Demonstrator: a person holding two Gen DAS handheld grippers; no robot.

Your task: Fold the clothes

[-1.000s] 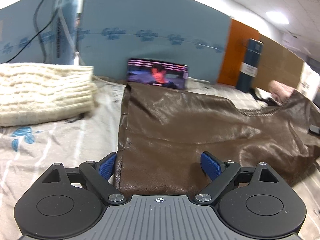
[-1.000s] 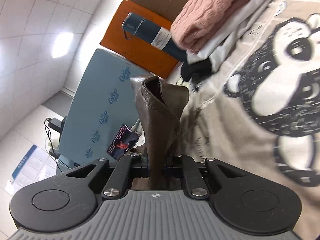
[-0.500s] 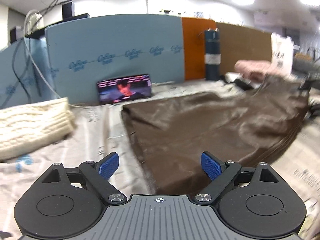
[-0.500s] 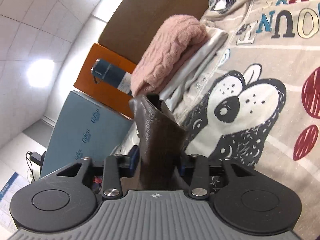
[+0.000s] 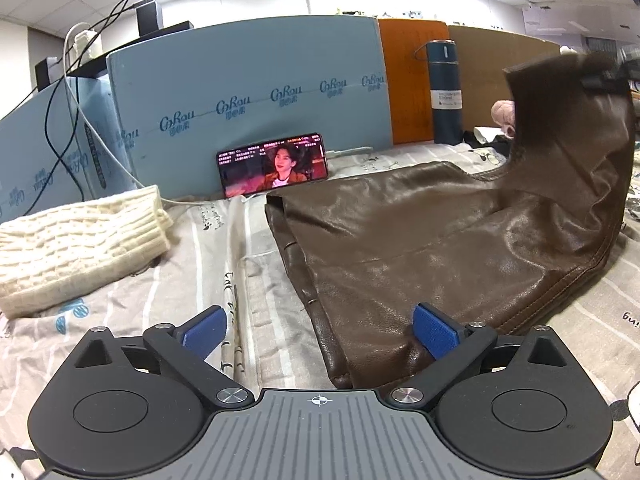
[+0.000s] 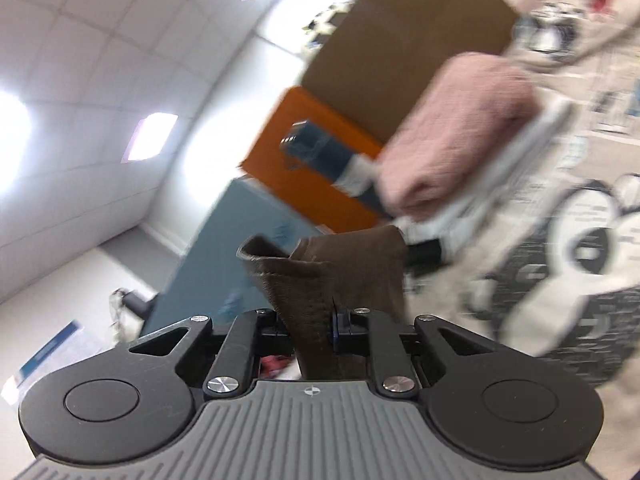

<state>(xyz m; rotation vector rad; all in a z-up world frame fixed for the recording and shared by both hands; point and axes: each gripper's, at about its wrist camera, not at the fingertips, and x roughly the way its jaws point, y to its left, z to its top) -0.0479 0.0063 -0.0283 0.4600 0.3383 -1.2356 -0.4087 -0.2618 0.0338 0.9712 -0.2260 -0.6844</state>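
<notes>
Our left hand-held gripper [image 5: 318,330] is spread wide, its blue pads [image 5: 434,334] well apart and holding nothing. It sits low over the sheet [image 5: 192,280], and the near corner of the brown garment [image 5: 440,248] lies between the two pads without either one touching it, as far as we can tell.

The garment is a shiny, leather-like piece lying mostly flat on the sheet. Its right end is lifted up off the surface into a tall flap. That raised end is where our right hand-held gripper [image 6: 316,322] has hold: in the right wrist view its fingers are drawn in tight on a bunched fold of the brown garment [image 6: 320,284], which stands up out of the jaws.

To the left of the garment lies a folded cream knit [image 5: 76,244], apart from it. A phone [image 5: 273,164] with a lit screen leans against the blue board [image 5: 248,92] just behind the garment's far left corner. Farther right a dark flask [image 5: 443,92] stands upright in front of an orange panel [image 5: 412,80]. A pink knit [image 6: 456,136] rests on a white folded piece beyond the raised end; the right wrist view is blurred, so we can say little more about it. The sheet there shows a black-and-white cartoon print [image 6: 580,256].
</notes>
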